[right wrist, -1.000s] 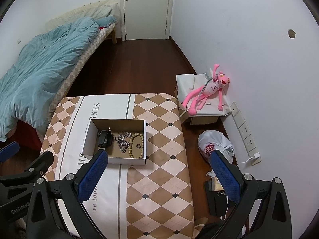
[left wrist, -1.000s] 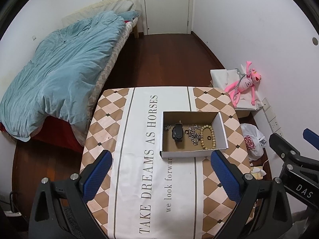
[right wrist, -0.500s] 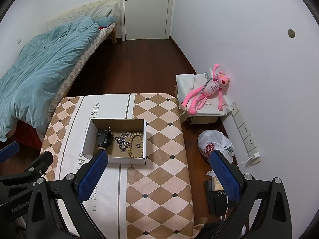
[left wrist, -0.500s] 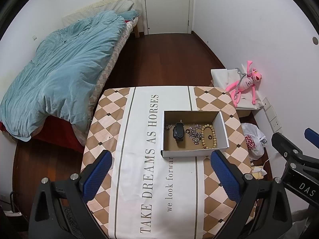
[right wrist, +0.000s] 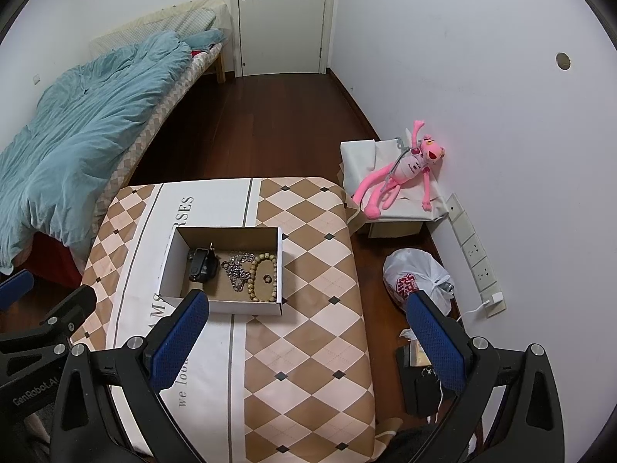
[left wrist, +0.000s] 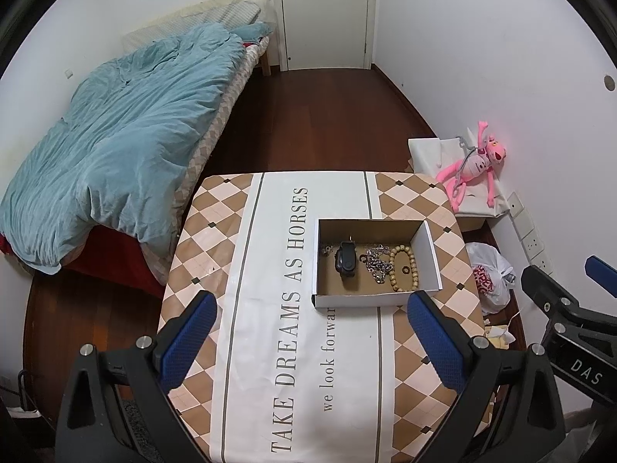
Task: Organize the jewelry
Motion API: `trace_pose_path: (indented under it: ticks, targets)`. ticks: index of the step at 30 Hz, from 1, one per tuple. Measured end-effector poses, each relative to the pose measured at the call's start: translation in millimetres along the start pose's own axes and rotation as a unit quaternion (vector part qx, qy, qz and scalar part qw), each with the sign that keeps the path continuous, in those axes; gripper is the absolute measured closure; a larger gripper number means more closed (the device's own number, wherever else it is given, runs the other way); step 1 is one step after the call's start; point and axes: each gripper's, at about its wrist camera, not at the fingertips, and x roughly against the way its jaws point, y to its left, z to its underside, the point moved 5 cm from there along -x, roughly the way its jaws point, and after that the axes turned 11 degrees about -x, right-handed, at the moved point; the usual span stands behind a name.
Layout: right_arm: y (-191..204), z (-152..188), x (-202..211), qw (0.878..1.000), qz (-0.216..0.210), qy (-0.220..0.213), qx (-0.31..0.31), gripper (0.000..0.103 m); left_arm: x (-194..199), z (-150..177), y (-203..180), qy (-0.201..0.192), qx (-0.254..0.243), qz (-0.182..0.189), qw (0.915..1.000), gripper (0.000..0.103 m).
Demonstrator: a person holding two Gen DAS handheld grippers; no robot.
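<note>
A shallow white cardboard box (left wrist: 320, 301) (right wrist: 231, 306) sits on the table with the checked cloth (left wrist: 216, 239) (right wrist: 308, 254). Inside lie a black watch (left wrist: 346, 260) (right wrist: 201, 264), a silver chain (left wrist: 377, 264) (right wrist: 236, 269), a wooden bead bracelet (left wrist: 403, 268) (right wrist: 263, 277) and a small ring (right wrist: 265, 278). My left gripper (left wrist: 308, 341) is open and empty, held above the table's near part, short of the box. My right gripper (right wrist: 304, 341) is open and empty, above the table's right edge, to the right of the box.
A bed with a blue duvet (left wrist: 115, 135) stands left of the table. A pink plush toy (right wrist: 401, 169) lies on a white box by the right wall. A white plastic bag (right wrist: 416, 281) and wall sockets (right wrist: 474, 254) are to the right on the floor side.
Both grippers have drifted slightly back and up; the box looks a little farther away. Nothing was gripped or released.
</note>
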Motion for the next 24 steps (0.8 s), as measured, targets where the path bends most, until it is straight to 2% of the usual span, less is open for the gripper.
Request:
trace_pose_path:
  ticks: [24]
  targets:
    - [2.8, -2.5, 2.7, 1.000, -0.002, -0.002, -0.002, 0.000, 7.2, -7.0, 4.4, -0.007, 0.007, -0.006, 0.9999, 0.002]
